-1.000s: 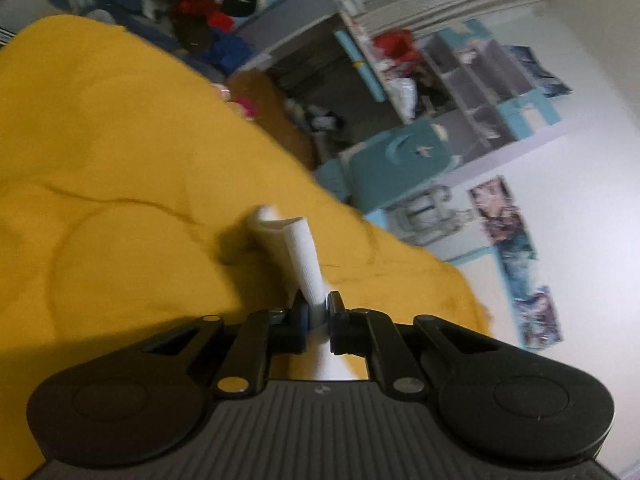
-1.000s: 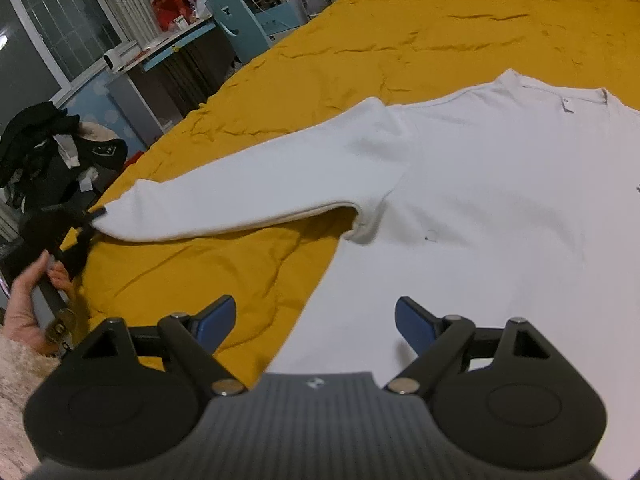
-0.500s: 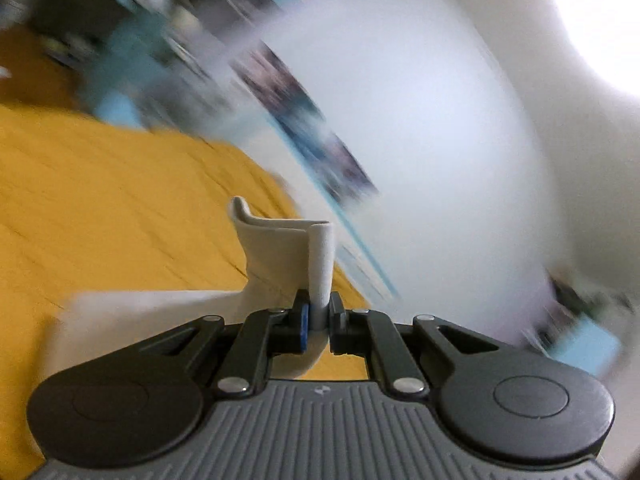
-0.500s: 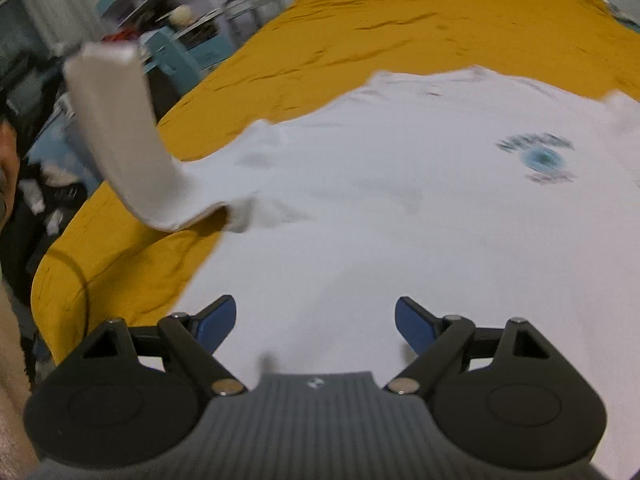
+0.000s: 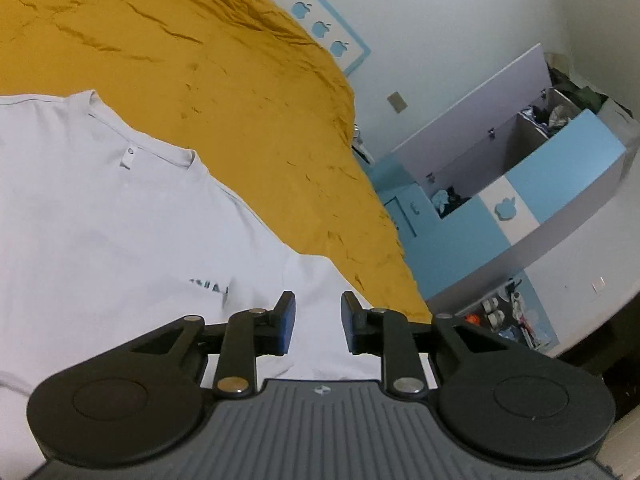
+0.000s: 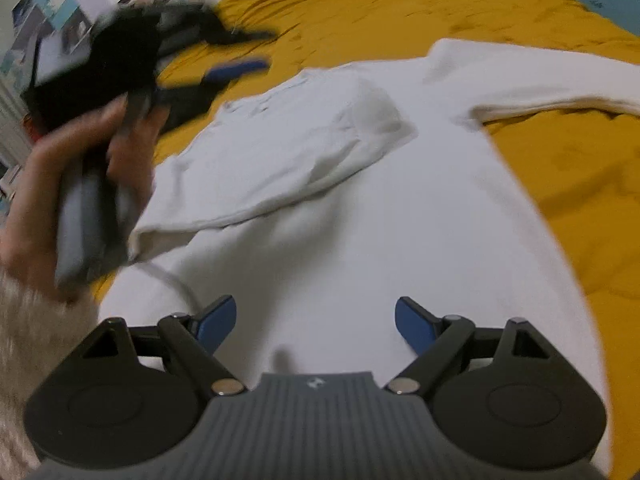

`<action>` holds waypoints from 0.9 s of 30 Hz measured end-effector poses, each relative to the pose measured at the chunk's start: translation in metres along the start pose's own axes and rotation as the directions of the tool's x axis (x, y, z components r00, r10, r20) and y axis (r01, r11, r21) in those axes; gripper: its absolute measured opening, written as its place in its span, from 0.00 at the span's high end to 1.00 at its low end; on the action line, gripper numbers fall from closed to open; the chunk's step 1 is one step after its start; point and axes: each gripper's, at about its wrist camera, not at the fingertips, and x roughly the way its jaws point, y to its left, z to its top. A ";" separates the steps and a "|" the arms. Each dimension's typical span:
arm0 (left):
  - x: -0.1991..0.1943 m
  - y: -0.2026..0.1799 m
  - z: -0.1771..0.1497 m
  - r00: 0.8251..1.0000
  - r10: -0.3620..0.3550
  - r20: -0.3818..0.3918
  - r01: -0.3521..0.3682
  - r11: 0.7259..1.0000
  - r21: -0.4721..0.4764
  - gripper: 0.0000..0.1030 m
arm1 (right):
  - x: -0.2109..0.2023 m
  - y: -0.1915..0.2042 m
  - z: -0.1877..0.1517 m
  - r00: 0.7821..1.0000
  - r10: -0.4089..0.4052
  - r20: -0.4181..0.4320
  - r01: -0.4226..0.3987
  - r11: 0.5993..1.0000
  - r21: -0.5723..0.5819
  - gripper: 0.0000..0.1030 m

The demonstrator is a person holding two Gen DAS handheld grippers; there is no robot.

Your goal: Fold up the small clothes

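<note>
A white long-sleeved shirt (image 6: 360,216) lies flat on the yellow bedcover (image 6: 592,168). Its left sleeve (image 6: 280,152) is folded across the chest. The other sleeve (image 6: 552,80) stretches out to the right. In the left wrist view the shirt (image 5: 100,208) shows its collar and a small blue print. My left gripper (image 5: 318,322) is open and empty just above the shirt. It also shows blurred in the right wrist view (image 6: 224,56), held by a hand. My right gripper (image 6: 316,324) is wide open and empty above the shirt's lower part.
The yellow bedcover (image 5: 224,60) spreads far around the shirt. A blue and white cabinet (image 5: 520,200) with open compartments stands beyond the bed's edge by the white wall. Posters hang on the wall at the top left of the right wrist view (image 6: 48,12).
My left gripper carried the sleeve cuff up and over the shirt, laid the sleeve across the chest and opened. The right gripper stayed open while its view shifted over the shirt.
</note>
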 end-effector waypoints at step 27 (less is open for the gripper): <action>-0.151 0.158 -0.009 0.920 0.368 0.136 -0.326 0.910 -0.255 0.47 | 0.141 -0.058 0.129 0.979 0.033 0.202 -0.136 0.841 0.524 0.99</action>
